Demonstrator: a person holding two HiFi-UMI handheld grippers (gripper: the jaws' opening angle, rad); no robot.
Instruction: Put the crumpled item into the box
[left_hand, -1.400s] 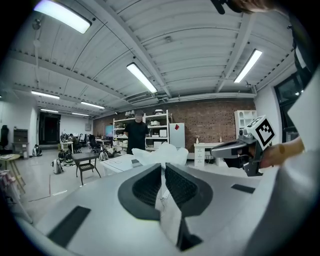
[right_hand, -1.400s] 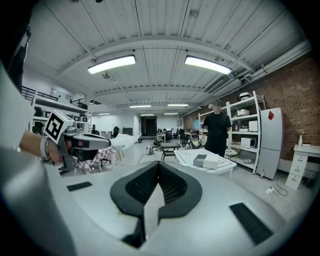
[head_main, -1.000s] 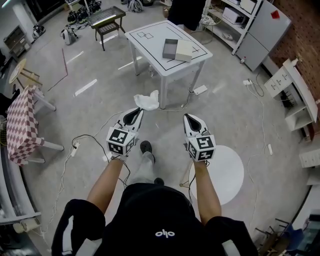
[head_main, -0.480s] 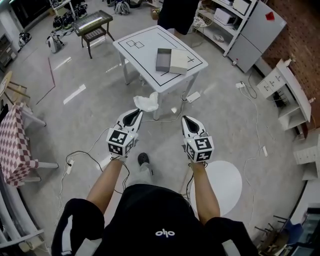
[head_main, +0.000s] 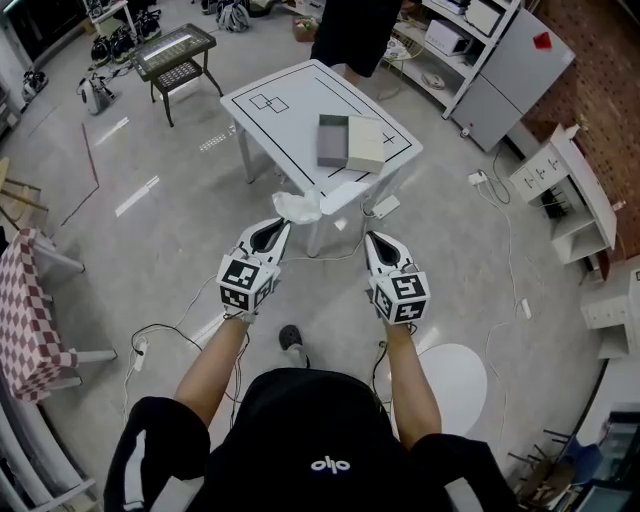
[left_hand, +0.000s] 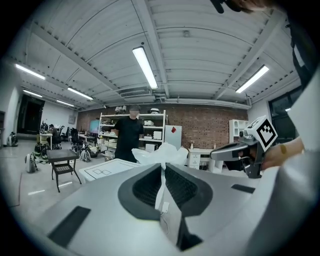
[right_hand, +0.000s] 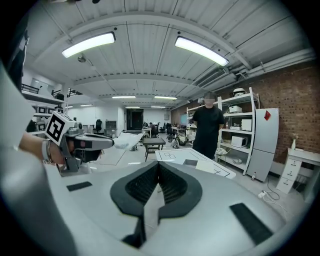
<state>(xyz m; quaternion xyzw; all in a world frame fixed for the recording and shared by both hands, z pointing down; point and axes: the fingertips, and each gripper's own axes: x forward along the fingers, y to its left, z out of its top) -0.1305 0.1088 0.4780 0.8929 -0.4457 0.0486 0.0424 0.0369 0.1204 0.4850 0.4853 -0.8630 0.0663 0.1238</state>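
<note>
A crumpled white item (head_main: 297, 207) sticks out from the tips of my left gripper (head_main: 282, 224), which is shut on it in the air in front of me. In the left gripper view the crumpled item (left_hand: 161, 153) rises from between the closed pads of the left gripper (left_hand: 163, 172). My right gripper (head_main: 372, 238) is held level beside it, shut and empty; its pads meet in the right gripper view (right_hand: 158, 167). The grey box (head_main: 334, 140) lies open on the white table (head_main: 280, 85) ahead, with its pale lid (head_main: 366, 145) next to it.
A person in black (head_main: 355, 28) stands behind the table. Cables run over the floor near my feet. A round white disc (head_main: 455, 362) lies at the right, a checkered table (head_main: 30, 310) at the left, a dark side table (head_main: 175, 50) far left, shelves (head_main: 570, 170) at the right.
The white table and box have come nearer in the head view as I walk forward. Both grippers keep their pose, the left still holding the crumpled item.
</note>
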